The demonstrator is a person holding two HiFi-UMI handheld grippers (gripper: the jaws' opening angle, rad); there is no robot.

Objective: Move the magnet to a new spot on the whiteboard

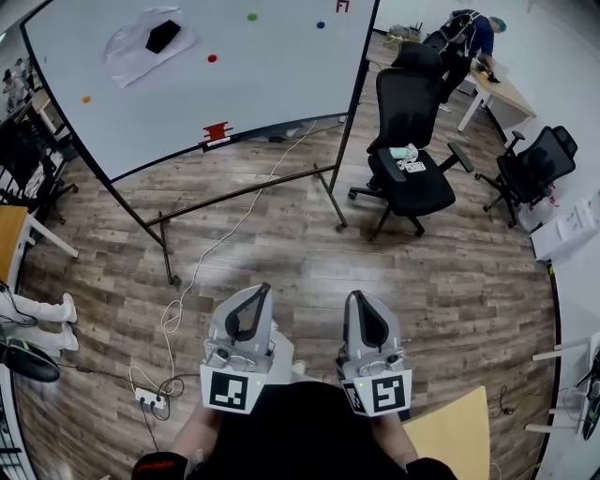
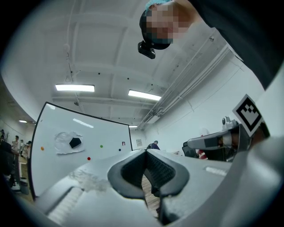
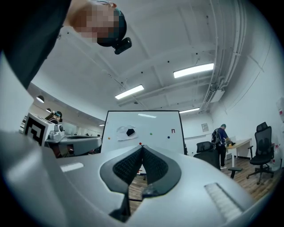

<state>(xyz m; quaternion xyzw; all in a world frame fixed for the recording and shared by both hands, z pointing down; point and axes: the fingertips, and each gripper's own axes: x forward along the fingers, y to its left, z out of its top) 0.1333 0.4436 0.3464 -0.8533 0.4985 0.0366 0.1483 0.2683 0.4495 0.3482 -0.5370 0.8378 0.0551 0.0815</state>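
Standing well apart from the large glossy white whiteboard point(image 1: 281, 84) on its black tube frame, the person is holding both grippers close to the body, so the step in hand is judged to be the approach. The left gripper point(image 1: 259, 291) and the right gripper point(image 1: 357, 297) are each showing grey jaws pressed fully together, with nothing between their black ribbed pads.

Four candidates are sitting on the board:
- a small round red magnet point(image 1: 212, 58) near the middle
- a small round orange magnet point(image 1: 85, 98) toward the left edge
- a small round green magnet point(image 1: 252, 16) by the top edge
- a small round blue magnet point(image 1: 321, 24), also by the top edge

Which one the task means cannot be told. A black blocky eraser point(image 1: 162, 37) is resting on a smeared patch near the top left corner, and a red clip point(image 1: 217, 132) is hanging at the bottom edge.

To do this well, the person should be stepping closer, parting one gripper's jaws before reaching the board, and coming at the chosen disc squarely. The magnets are looking small, smooth and low, so the pads will probably be getting little rim to bite. A firm pinch and a tilt off the slick surface should be working better than a straight pull.
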